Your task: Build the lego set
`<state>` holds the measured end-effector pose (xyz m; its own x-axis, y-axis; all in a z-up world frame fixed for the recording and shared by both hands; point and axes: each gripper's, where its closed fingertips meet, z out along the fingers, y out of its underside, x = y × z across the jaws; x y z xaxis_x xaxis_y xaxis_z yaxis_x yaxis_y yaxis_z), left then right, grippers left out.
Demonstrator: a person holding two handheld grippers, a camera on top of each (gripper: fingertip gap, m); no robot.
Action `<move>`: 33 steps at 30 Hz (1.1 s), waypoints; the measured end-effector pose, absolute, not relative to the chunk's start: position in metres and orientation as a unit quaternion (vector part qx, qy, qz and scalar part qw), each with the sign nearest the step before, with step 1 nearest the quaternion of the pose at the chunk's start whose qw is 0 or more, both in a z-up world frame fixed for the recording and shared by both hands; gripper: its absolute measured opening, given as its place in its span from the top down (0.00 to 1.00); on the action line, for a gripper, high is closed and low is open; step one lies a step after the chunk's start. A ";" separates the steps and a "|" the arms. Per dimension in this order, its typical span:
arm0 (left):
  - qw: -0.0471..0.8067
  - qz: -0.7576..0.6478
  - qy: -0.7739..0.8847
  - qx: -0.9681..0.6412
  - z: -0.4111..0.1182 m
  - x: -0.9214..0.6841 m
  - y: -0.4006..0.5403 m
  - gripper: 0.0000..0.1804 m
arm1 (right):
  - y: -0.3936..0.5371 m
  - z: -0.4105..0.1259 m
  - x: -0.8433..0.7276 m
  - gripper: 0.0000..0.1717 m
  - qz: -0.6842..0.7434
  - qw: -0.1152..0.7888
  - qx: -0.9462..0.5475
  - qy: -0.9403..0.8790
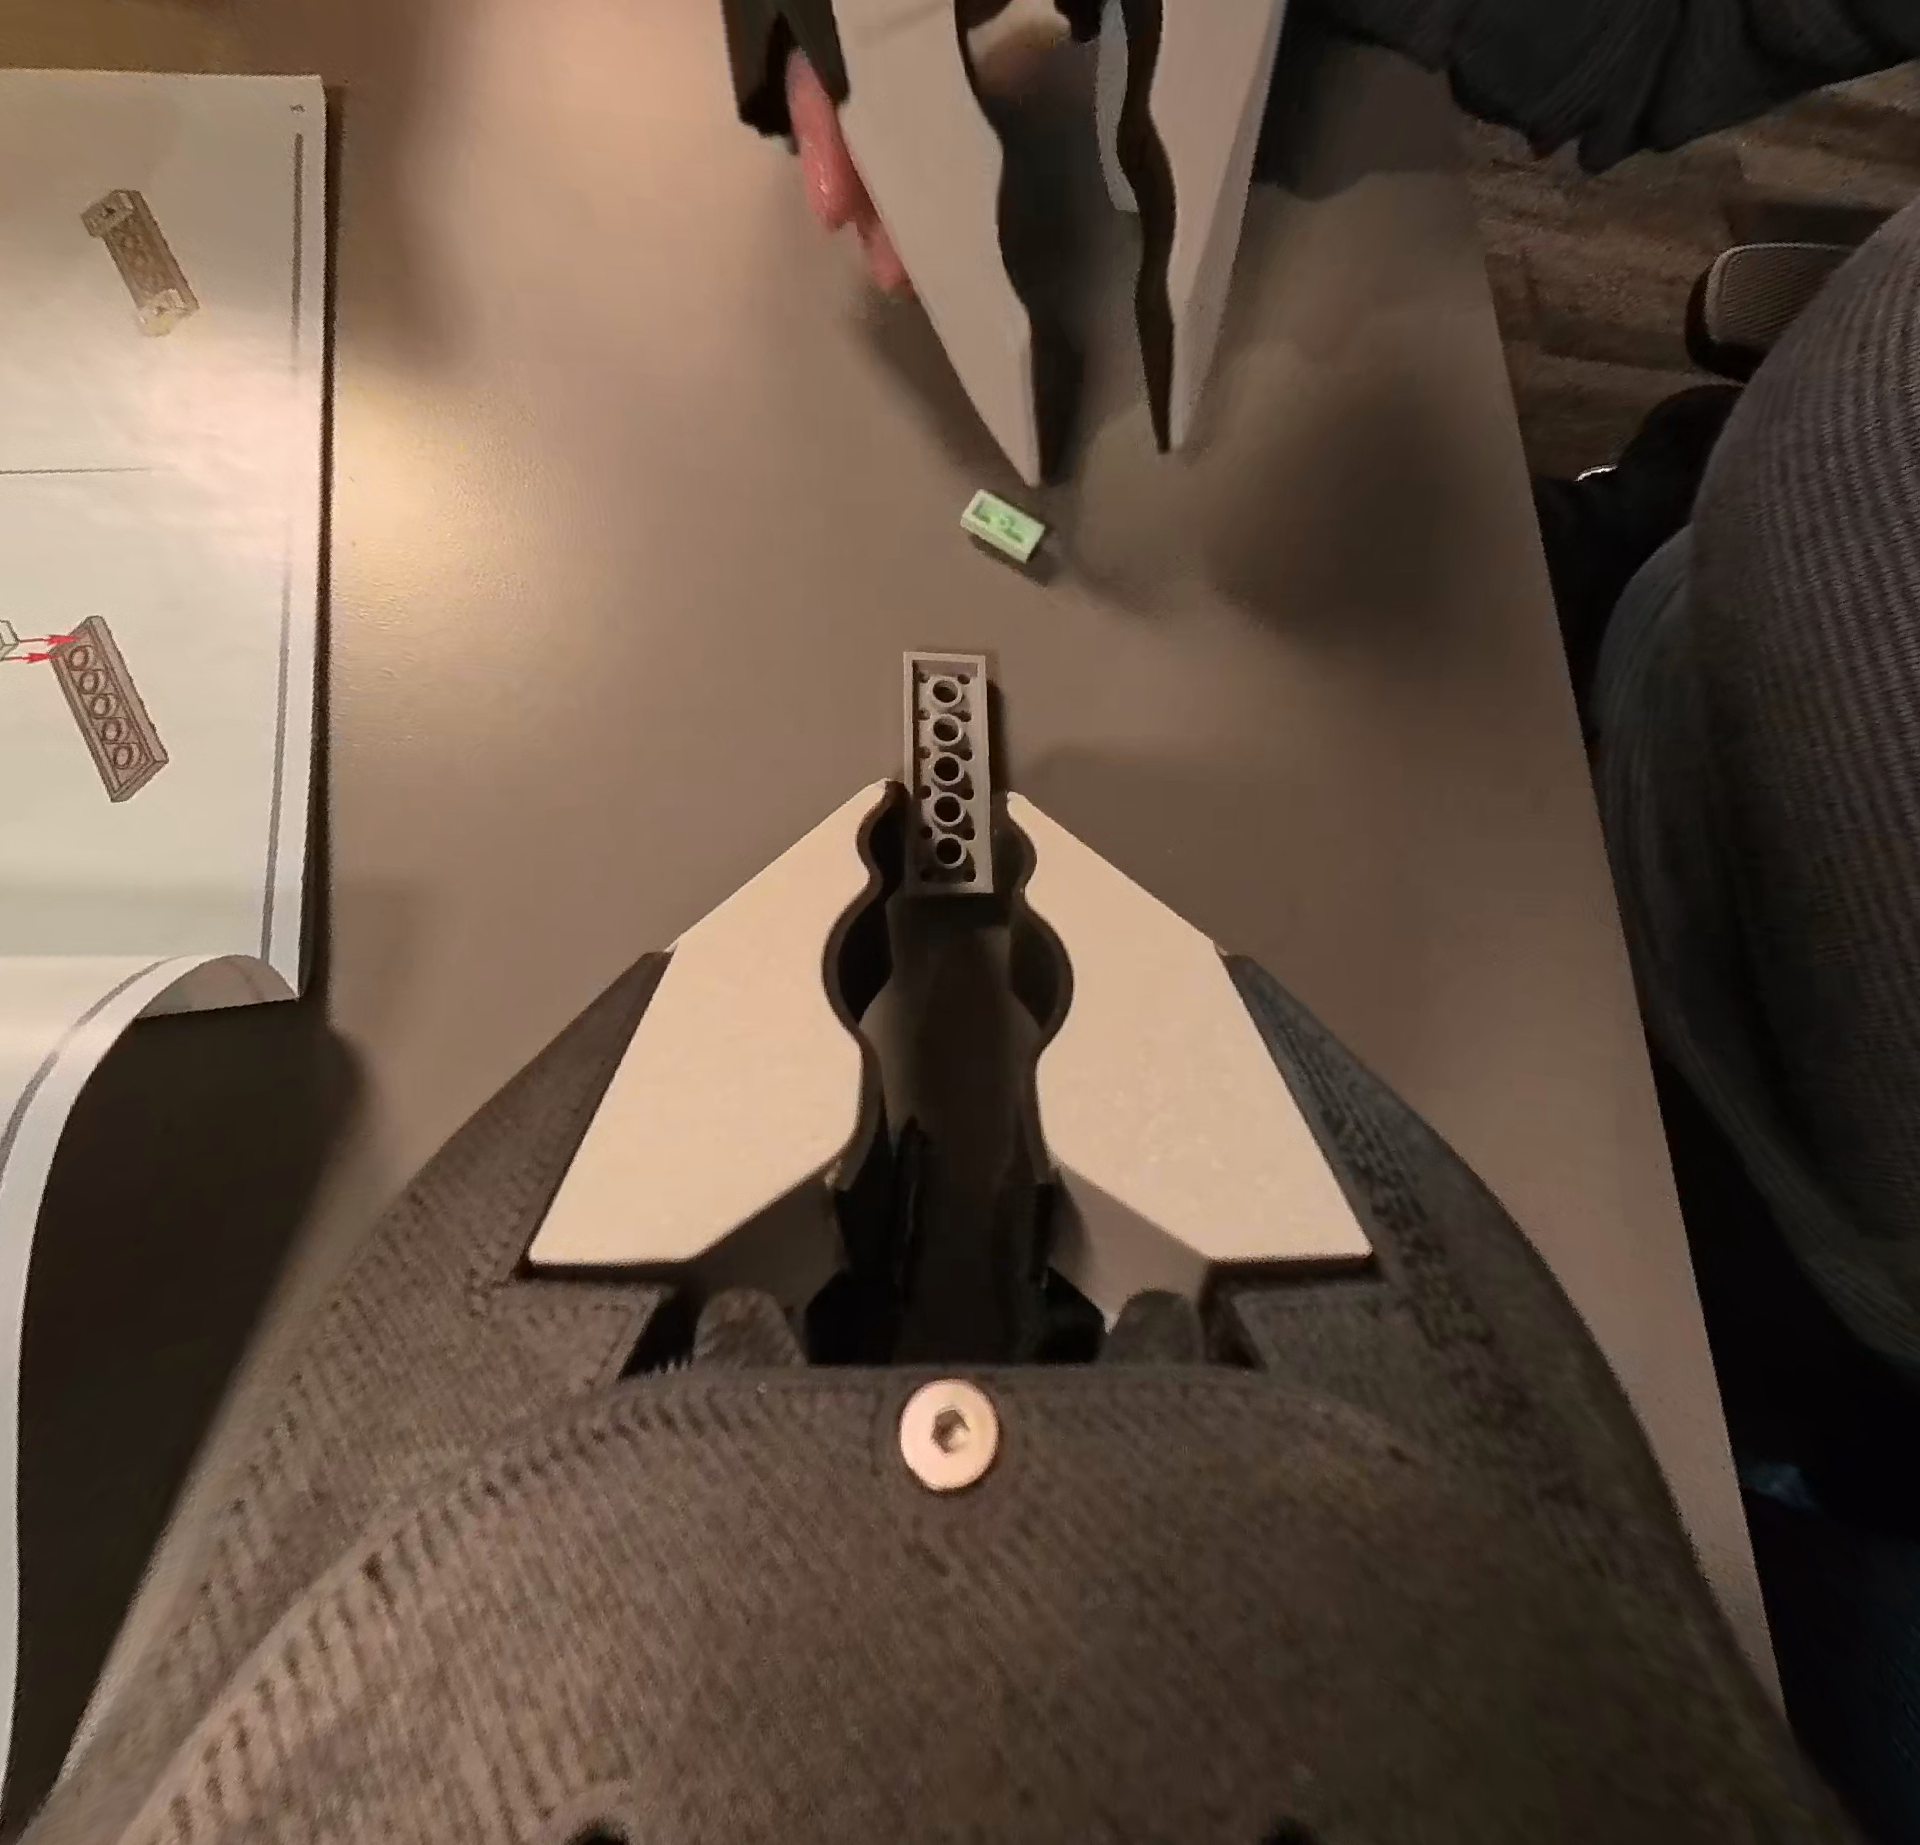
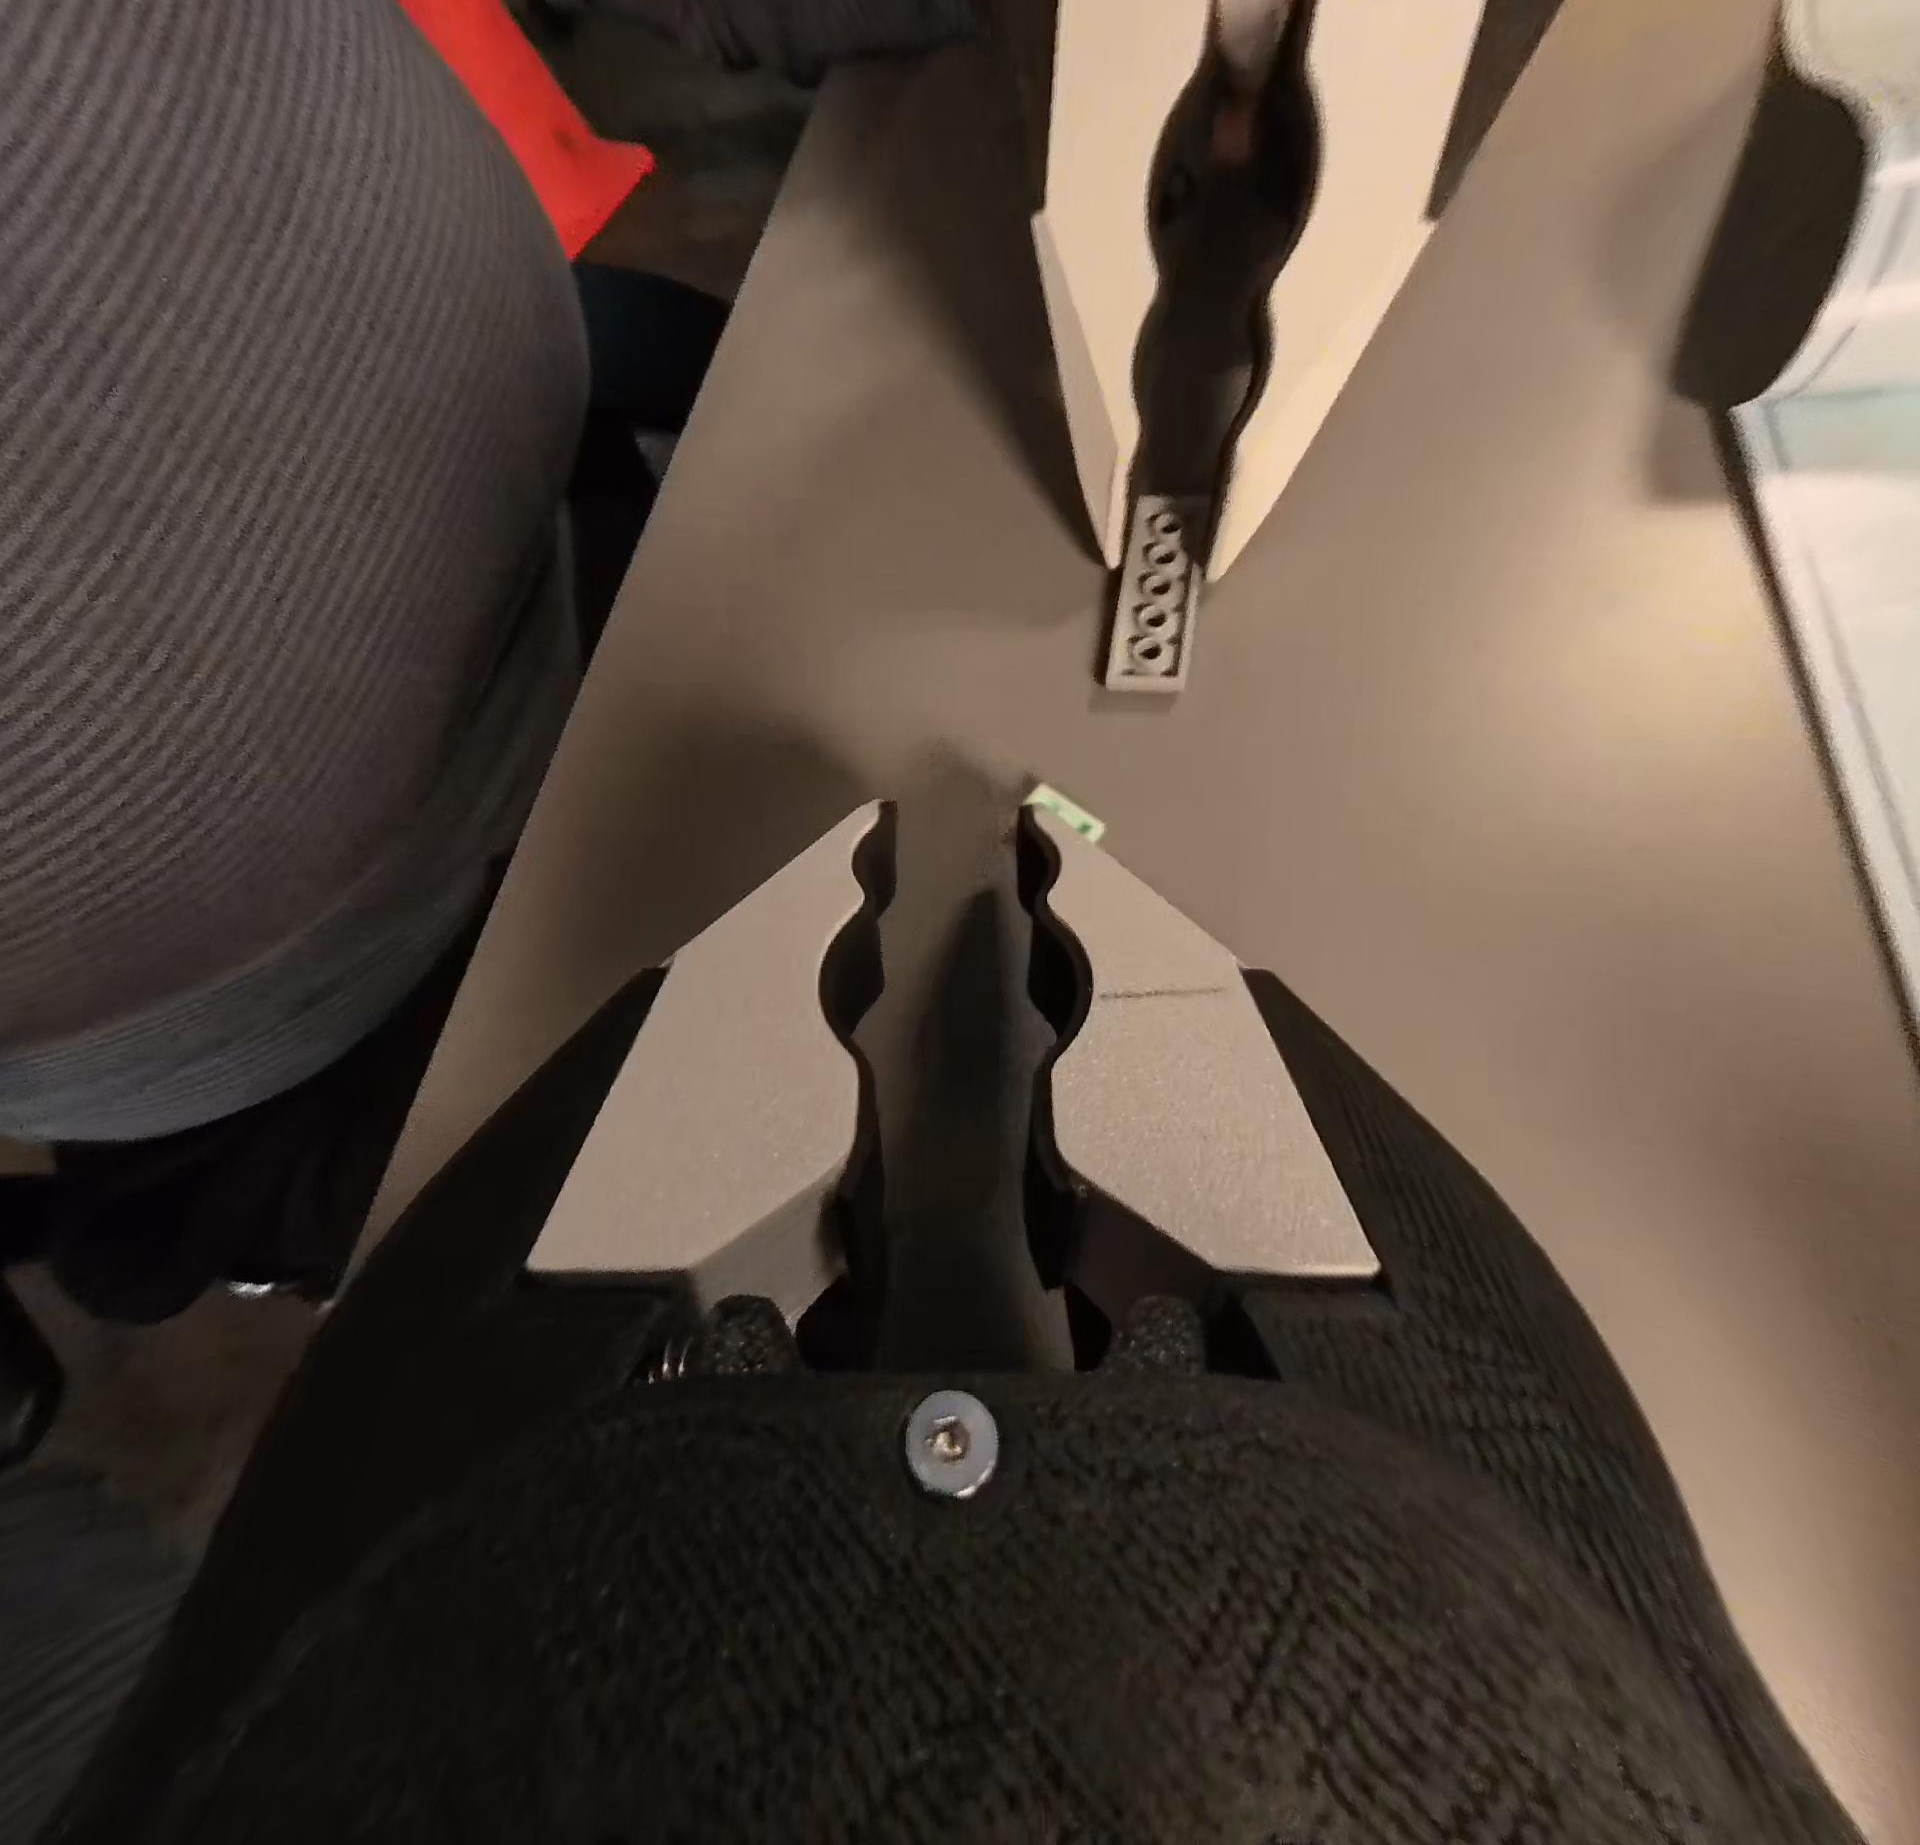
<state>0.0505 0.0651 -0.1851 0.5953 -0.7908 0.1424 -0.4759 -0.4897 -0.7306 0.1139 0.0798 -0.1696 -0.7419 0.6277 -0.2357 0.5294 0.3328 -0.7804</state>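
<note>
We've got a smooth matte brown table point(image 1: 623, 548) with an instruction booklet point(image 1: 156, 548) lying open at its edge. Our left gripper point(image 1: 948, 803) is narrowed onto a long grey studded plate point(image 1: 945, 756), underside up (tubes showing), pads against its sides. Our right gripper point(image 2: 954, 819) sits narrowly parted on nothing, with a tiny pale green brick point(image 1: 1006, 530) lying loose just outside one fingertip.

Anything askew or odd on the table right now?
Two small things: the grey plate lies studs-down, its hollow underside facing up, between the left gripper's fingers. The small green piece lies skewed on the table, outside the right gripper's fingers, beside one tip.
</note>
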 end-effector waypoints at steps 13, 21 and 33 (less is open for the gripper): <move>0.343 -0.221 0.403 -0.819 -0.185 0.055 0.062 0.80 | 0.092 -0.176 0.091 0.82 0.379 0.168 -0.418 -0.808; 0.359 -0.203 0.384 -0.826 -0.186 0.052 0.070 0.89 | 0.096 -0.176 0.095 0.82 0.376 0.259 -0.513 -0.727; 0.360 -0.191 0.381 -0.830 -0.187 0.050 0.072 0.83 | 0.090 -0.184 0.094 0.92 0.339 0.266 -0.525 -0.734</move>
